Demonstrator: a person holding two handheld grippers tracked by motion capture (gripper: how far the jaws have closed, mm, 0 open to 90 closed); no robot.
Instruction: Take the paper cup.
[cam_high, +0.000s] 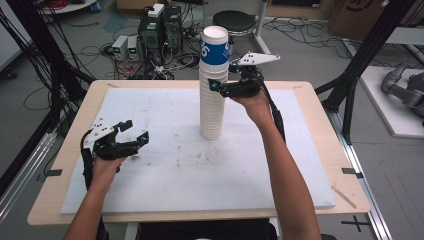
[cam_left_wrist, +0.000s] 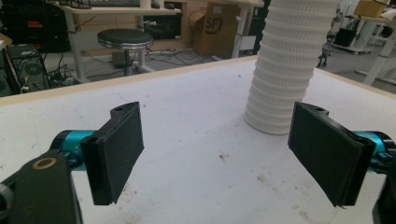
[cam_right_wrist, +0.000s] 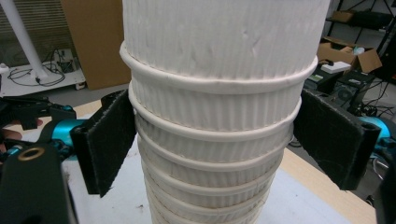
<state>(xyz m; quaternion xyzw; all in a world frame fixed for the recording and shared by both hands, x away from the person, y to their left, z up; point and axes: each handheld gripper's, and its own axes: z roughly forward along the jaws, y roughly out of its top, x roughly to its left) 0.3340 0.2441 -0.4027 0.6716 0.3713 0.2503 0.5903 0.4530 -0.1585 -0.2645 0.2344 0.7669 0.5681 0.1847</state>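
Tall stack of nested paper cups (cam_high: 212, 95) standing upright at the far centre of the white board (cam_high: 165, 175), base flat on the board; ribbed white walls, rolled rims forming close horizontal rings, column tapering slightly toward the base. Topmost cup (cam_high: 214, 46) smooth-walled, blue band with white print, open mouth facing up.

Right gripper (cam_high: 231, 80) positioned level at the upper part of the stack, just below the blue cup, approaching from the right. In the right gripper view (cam_right_wrist: 212, 144), flat black pads with a coarse, felt-like face set either side of the ribbed column, the left pad against the rims, the right pad at the rim edge; whether pressing or merely touching cannot be told.

Left gripper (cam_high: 135, 131) held low over the board at the near left, well apart from the stack, jaws wide apart with nothing between them (cam_left_wrist: 219, 154). Rectangular black pads, teal fittings behind.

Board surface matt white, speckled with brown stains; light wooden table (cam_high: 320, 115) beneath
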